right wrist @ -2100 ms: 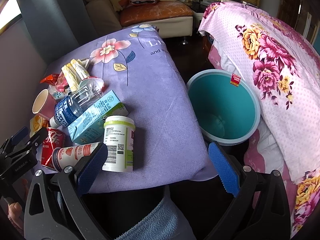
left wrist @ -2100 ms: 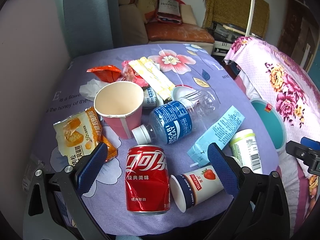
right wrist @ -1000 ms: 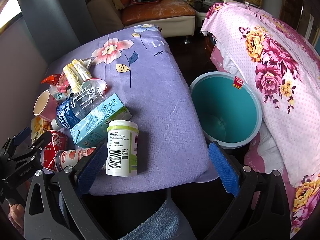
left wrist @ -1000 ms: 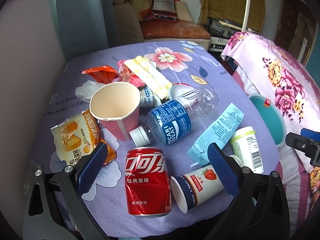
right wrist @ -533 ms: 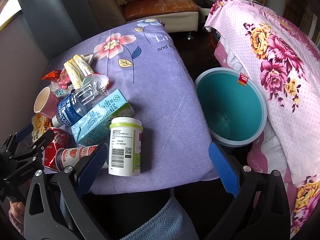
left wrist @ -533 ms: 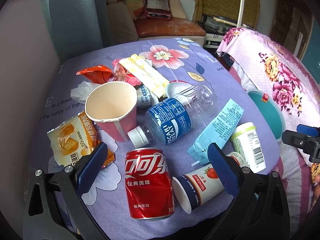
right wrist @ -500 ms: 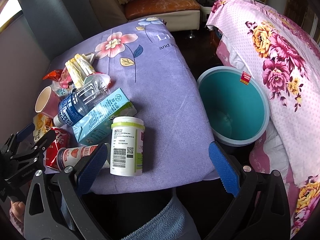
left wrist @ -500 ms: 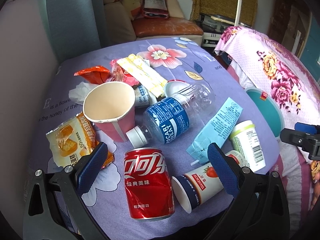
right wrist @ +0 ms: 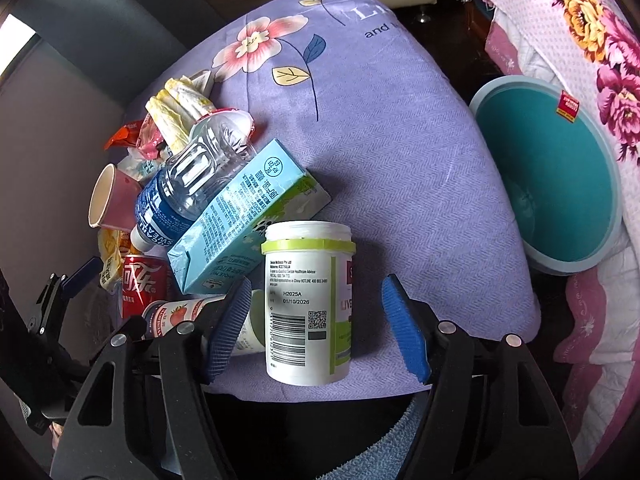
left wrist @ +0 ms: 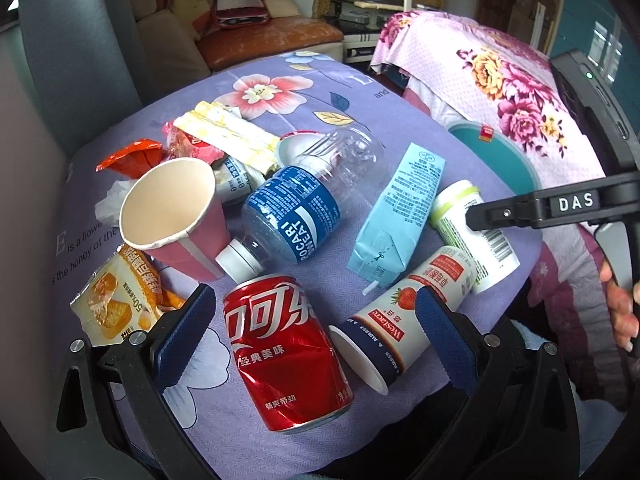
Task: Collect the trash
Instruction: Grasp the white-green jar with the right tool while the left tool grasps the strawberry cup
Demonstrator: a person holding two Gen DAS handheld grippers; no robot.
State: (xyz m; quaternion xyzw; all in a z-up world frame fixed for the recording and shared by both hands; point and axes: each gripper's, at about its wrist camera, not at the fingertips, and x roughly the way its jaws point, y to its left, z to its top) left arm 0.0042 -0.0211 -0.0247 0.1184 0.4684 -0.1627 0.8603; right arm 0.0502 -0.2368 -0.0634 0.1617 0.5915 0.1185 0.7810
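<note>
The left gripper (left wrist: 308,320) hovers as before over the red can (left wrist: 286,354) at the counter's (right wrist: 400,168) near edge, its fingers apart and empty. The right gripper (right wrist: 316,320) has moved in since 0.5 s ago: its fingers, open, now straddle the white pill bottle (right wrist: 308,304), not yet clamped. That looks like the first pickup, with the teal bin (right wrist: 560,184) empty just right of the counter.

My left claw (left wrist: 312,328) gapes over the red can (left wrist: 286,354) lying on the purple cloth (left wrist: 360,92), a strawberry cup (left wrist: 404,320) on its side just right, bottle (left wrist: 298,210) and pink cup (left wrist: 176,216) beyond.
</note>
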